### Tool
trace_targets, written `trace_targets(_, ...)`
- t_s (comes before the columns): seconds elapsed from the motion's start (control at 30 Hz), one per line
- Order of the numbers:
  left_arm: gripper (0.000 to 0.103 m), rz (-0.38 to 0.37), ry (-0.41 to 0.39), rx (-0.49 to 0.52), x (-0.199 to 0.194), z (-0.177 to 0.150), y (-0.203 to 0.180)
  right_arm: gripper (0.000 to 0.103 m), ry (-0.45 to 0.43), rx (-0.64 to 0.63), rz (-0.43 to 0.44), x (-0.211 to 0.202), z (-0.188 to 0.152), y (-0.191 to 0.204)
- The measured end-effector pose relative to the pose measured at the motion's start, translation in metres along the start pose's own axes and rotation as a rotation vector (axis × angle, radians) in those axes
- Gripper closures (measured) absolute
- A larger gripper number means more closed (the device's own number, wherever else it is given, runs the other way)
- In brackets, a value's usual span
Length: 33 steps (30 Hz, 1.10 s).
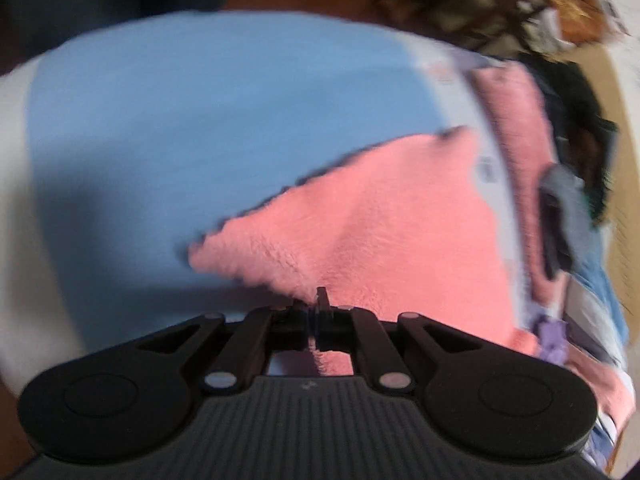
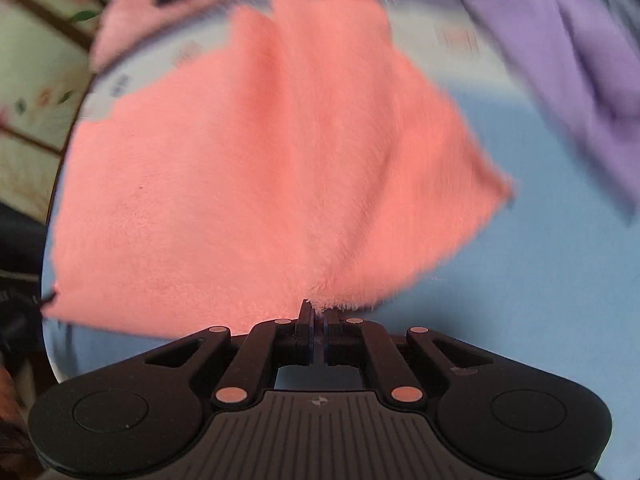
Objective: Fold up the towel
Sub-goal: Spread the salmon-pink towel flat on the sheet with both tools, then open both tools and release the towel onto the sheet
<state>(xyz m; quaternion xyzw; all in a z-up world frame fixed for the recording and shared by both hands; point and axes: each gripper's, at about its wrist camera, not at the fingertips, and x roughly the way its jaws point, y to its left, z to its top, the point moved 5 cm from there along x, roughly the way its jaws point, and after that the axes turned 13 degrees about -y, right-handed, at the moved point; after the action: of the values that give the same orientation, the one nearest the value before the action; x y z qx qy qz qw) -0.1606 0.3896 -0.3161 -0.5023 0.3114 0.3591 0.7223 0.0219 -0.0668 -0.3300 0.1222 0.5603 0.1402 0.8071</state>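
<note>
The pink towel (image 2: pixel 256 168) hangs pinched by both tools above a blue surface (image 1: pixel 180 120). The left hand-held gripper (image 1: pixel 316 312) has its jaws drawn together on a fold of the pile, and the cloth spreads from there toward 12 and 2 o'clock in the left wrist view. The right hand-held gripper (image 2: pixel 318 316) is likewise clamped on an edge of the towel, which fans out from its tips toward 10 through 2 o'clock in the right wrist view.

The towel looks light, thick-napped and entirely limp: it drapes in soft ridges from each pinch point and will sag wherever it is unsupported. The fleecy pile should give the pads fair purchase, so slipping seems unlikely, though a thin bite could pull free. Corners or hem edges are the best places to hold it, kept apart so the cloth stays taut.

A purple cloth (image 2: pixel 560 48) lies at 2 o'clock in the right wrist view. Both views are blurred, so how many layers the towel has cannot be told.
</note>
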Motion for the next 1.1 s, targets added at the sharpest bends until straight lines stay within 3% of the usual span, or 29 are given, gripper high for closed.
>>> trace_targets(0.1,0.096,0.034,0.005,-0.015,0.004,-0.004,0.016,0.090,0.036,0.017,0.013,-0.001,-0.011,-0.006)
trace_targets(0.17,0.094,0.051,0.009,0.002,0.005,-0.005,0.018,0.076,0.026,0.041,0.014,-0.014,-0.009,-0.014)
trace_targets(0.2,0.094,0.058,0.012,0.022,0.005,-0.004,0.016,0.064,-0.004,0.068,0.008,-0.024,-0.003,-0.022)
trace_targets(0.23,0.094,0.061,0.015,0.043,0.004,-0.004,0.015,0.060,-0.039,0.095,0.003,-0.033,0.003,-0.032)
trace_targets(0.37,0.089,0.069,0.025,0.090,0.001,-0.001,0.012,0.057,-0.176,0.128,-0.064,-0.051,0.033,-0.074)
trace_targets(0.47,0.086,0.077,0.030,0.089,-0.001,0.001,0.016,0.046,-0.252,0.060,-0.106,-0.043,0.054,-0.099)
trace_targets(0.67,0.086,0.092,0.042,0.085,-0.006,0.005,0.024,0.046,-0.228,-0.070,-0.016,-0.007,0.078,-0.100)
trace_targets(0.7,0.086,0.095,0.043,0.082,-0.007,0.005,0.025,0.049,-0.215,-0.108,-0.015,-0.001,0.079,-0.095)
trace_targets(0.77,0.085,0.101,0.044,0.080,-0.009,0.006,0.028,0.085,-0.182,-0.140,0.001,0.003,0.077,-0.087)
trace_targets(0.8,0.086,0.104,0.044,0.081,-0.011,0.007,0.029,0.097,-0.169,-0.140,0.005,0.002,0.075,-0.086)
trace_targets(0.93,0.080,0.112,0.046,0.077,-0.017,0.009,0.032,0.099,-0.204,-0.105,-0.011,-0.029,0.067,-0.092)
trace_targets(1.1,0.078,0.122,0.056,0.108,-0.024,0.011,0.034,0.100,-0.268,0.061,-0.128,-0.089,0.050,-0.131)
